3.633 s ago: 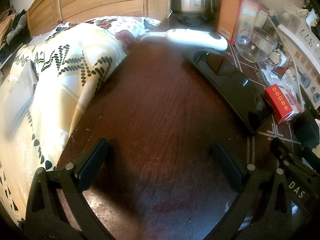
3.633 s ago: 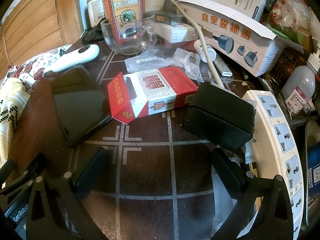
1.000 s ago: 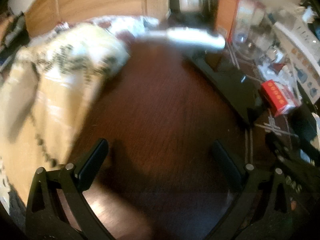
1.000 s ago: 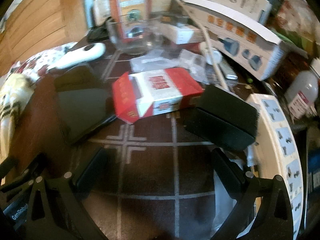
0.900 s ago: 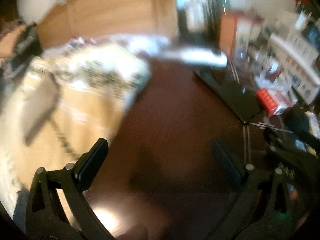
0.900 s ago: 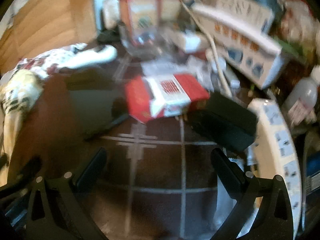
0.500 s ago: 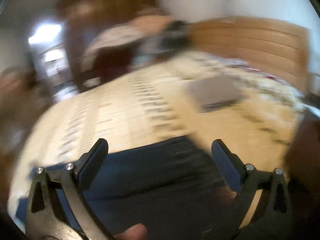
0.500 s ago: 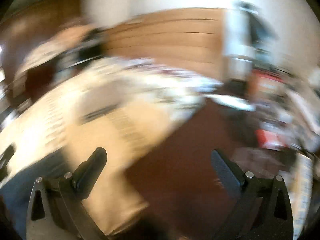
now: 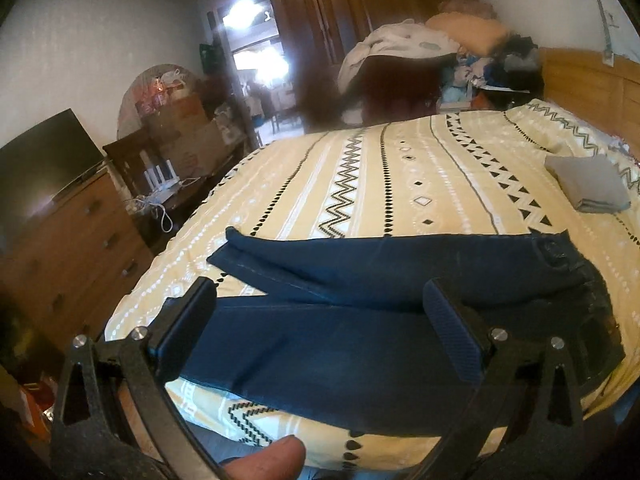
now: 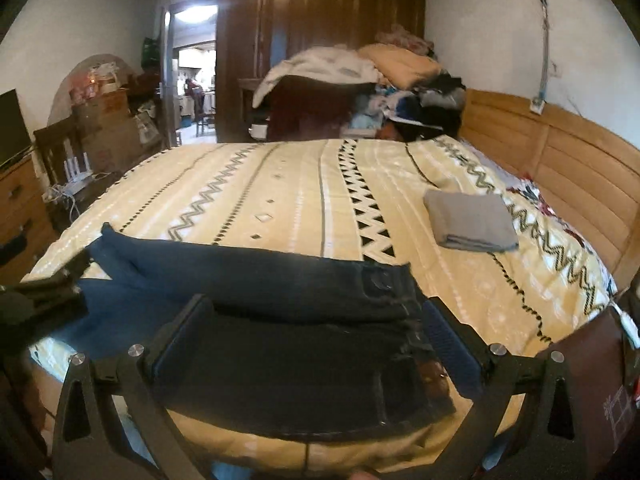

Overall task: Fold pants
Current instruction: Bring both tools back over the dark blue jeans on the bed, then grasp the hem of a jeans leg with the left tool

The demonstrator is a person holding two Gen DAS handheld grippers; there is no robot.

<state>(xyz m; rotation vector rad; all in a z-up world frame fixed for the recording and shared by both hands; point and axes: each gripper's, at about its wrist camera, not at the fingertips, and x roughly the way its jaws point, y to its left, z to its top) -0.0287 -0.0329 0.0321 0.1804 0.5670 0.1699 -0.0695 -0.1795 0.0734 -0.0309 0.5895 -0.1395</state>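
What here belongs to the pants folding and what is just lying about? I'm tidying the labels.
Job:
dark blue pants
left gripper, open
right gripper, open

Lying about:
folded grey cloth
clothes pile
patterned bedspread

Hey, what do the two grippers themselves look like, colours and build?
Both the left gripper and right gripper are matte black plastic frames with triangular cutouts, silver screw heads and two flat rectangular fingers. The pads look ribbed and bluish. No cables, markings or sleeves show.
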